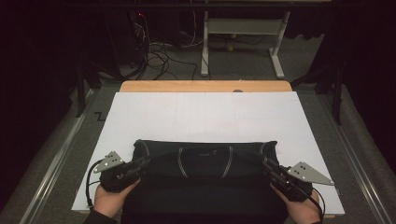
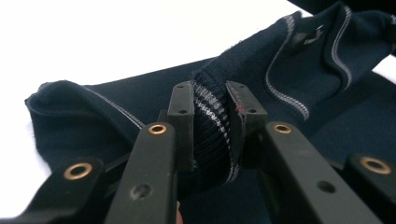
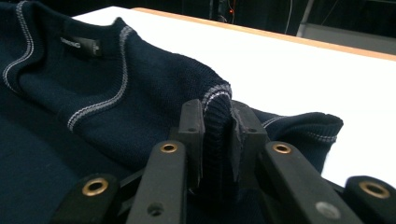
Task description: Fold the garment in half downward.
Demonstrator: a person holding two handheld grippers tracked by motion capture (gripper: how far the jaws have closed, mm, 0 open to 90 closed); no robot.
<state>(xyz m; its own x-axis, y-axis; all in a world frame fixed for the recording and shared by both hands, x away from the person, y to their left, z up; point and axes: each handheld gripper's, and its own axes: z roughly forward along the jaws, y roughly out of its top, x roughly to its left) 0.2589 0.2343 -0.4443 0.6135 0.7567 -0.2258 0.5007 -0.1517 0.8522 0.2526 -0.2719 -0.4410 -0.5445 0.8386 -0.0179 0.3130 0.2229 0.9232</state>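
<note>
A dark navy knitted sweater (image 1: 205,161) with pale striped trim lies across the near half of the white sheet, neckline and label facing up. My left gripper (image 1: 140,164) is shut on the sweater's left edge; in the left gripper view a ribbed, striped fold (image 2: 212,126) is pinched between the pads. My right gripper (image 1: 269,167) is shut on the right edge, where a ribbed fold (image 3: 216,135) stands between its pads. Both grippers sit low at the cloth, one at each end, held by hands coming in from below.
The white sheet (image 1: 205,114) covers a wooden table whose bare far edge (image 1: 205,86) shows beyond it. Behind stand a grey desk frame (image 1: 243,42) and loose cables (image 1: 159,56) on the carpet. Metal rails (image 1: 56,158) run along both sides.
</note>
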